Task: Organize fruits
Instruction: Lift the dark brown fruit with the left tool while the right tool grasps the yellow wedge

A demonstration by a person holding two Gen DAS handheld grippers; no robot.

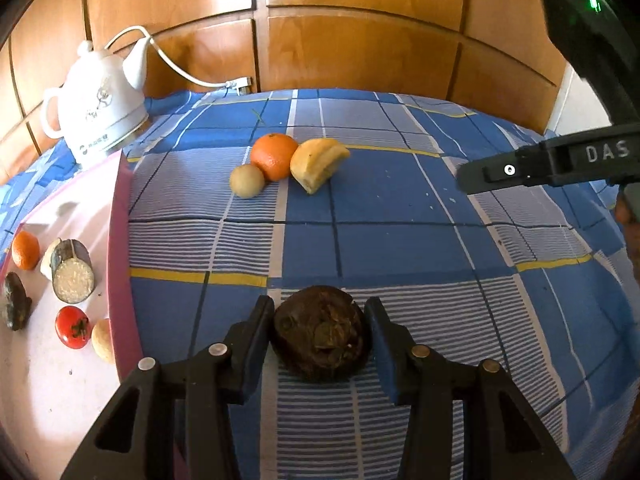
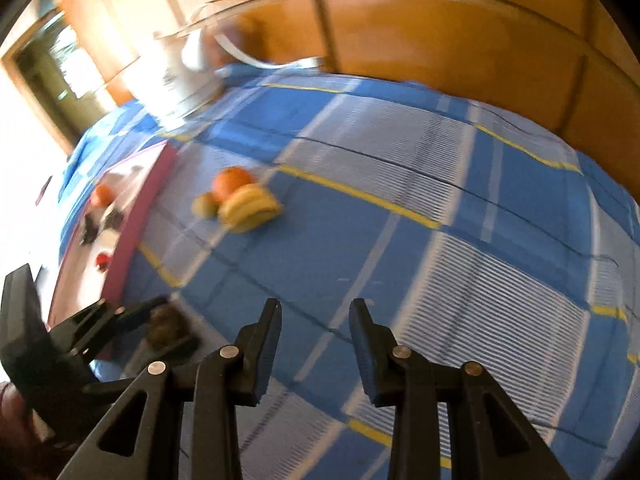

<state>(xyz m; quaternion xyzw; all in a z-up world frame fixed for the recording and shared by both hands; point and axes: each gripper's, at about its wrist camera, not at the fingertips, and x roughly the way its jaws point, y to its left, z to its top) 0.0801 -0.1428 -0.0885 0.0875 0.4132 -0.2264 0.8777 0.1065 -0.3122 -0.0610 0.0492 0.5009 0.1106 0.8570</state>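
Counter's under a blue plaid cloth, with a pink-rimmed tray at 9 o'clock already holding sorted pieces. At 12 o'clock sit a banana bunch, an orange and a small greenish fruit, probably waiting their turn. The left gripper pinches a dark brown fruit, looks tray-bound. The right gripper is spread a bit, empty.
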